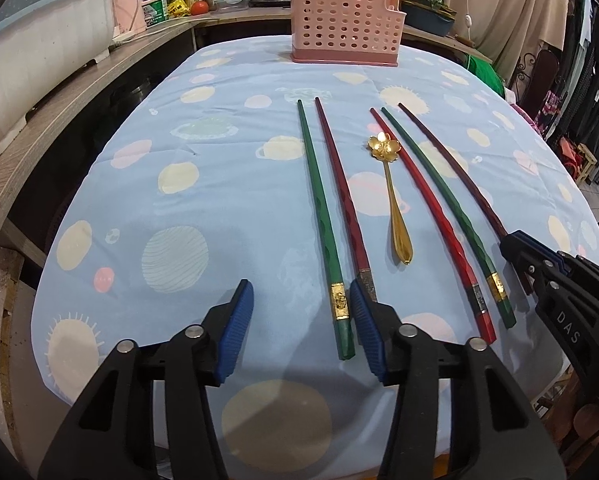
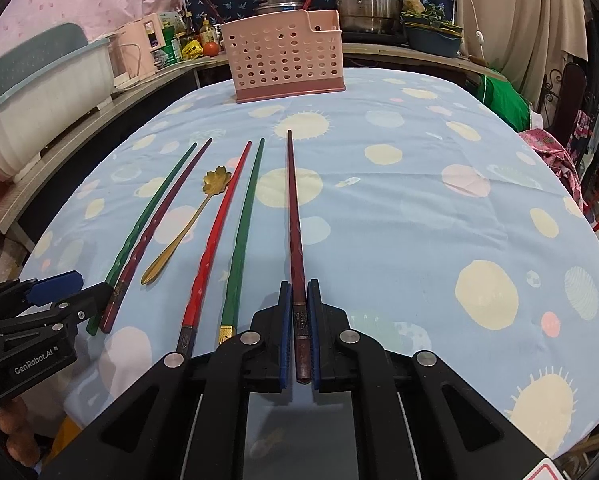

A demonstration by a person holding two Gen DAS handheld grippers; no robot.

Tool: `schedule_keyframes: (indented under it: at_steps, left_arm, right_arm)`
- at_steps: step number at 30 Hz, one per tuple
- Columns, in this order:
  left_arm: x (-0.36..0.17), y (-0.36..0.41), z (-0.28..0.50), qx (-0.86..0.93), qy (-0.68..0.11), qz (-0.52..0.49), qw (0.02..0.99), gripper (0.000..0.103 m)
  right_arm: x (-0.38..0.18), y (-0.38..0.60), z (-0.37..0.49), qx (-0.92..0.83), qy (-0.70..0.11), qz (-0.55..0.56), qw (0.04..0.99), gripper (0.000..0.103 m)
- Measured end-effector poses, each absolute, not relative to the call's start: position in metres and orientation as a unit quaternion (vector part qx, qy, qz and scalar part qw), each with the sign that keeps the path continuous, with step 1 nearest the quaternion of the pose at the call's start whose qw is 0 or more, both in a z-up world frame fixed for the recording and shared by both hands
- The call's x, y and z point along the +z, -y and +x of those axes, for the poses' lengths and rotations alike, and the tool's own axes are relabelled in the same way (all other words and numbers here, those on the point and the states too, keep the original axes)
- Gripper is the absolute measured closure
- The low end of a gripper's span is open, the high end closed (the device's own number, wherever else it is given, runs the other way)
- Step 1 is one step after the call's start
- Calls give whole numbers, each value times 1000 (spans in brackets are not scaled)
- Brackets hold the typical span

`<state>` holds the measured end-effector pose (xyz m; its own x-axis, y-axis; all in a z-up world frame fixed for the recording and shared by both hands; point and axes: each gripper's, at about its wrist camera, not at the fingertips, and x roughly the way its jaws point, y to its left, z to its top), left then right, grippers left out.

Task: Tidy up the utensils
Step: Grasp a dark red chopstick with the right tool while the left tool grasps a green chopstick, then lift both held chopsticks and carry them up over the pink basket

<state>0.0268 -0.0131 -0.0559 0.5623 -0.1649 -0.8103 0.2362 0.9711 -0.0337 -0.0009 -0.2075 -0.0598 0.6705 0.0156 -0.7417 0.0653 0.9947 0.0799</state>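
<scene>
Five chopsticks and a spoon are lying side by side on the planet-print tablecloth (image 1: 139, 184), thick ends toward the person, tips pointing at the pink perforated utensil holder (image 1: 345, 20) standing at the far edge. That layout is putting every handle end within reach of a gripper coming in low from the near side.

Right gripper (image 2: 299, 332): jaws are closing flat on the butt end of the dark maroon chopstick (image 2: 293, 216), pads pressing both sides. The stick is running straight out along the gripper's line, apparently so it can be lifted without swinging and aimed tip-first at the holder.

Left gripper (image 1: 301, 320): jaws are standing part open, nothing gripped. The leftmost green chopstick (image 1: 317, 200) is lying between the pads, its gold-banded end close to the right pad; the dark red chopstick (image 1: 339, 184) next to it is passing under that pad's tip. Judgement: it is lining up on the green one.

Gold flower-bowl spoon (image 1: 391, 200), bright red chopstick (image 1: 431, 220) and second green chopstick (image 1: 447, 216) are resting untouched in the middle. No piece in the row has reached the holder yet.
</scene>
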Motion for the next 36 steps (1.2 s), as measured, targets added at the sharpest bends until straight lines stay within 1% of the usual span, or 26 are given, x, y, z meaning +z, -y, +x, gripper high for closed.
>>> schedule_keyframes:
  at_steps: [3,8,11,22,36]
  left_arm:
    - [-56,15,25,-115,-452,46,884,68]
    - [-55,17,23,-120,-452,50,883,88]
    - [-55,17,23,-125,-454,49,881,95]
    - [-48,16,24,-140,-465,24,874,96]
    - [6,0,40,-138,-428,-15,893,96]
  right_arm:
    - [-59,208,-1,-13,-406,50,913,96]
    - [-59,208,-2,-12,-405,52,913,96]
    - [-59,209,-3,-11,-405,52,913,96]
    - [-56,214,-7,-9,-404,60,913,96]
    - [-16,238,-7,-10,-365,96,926,96]
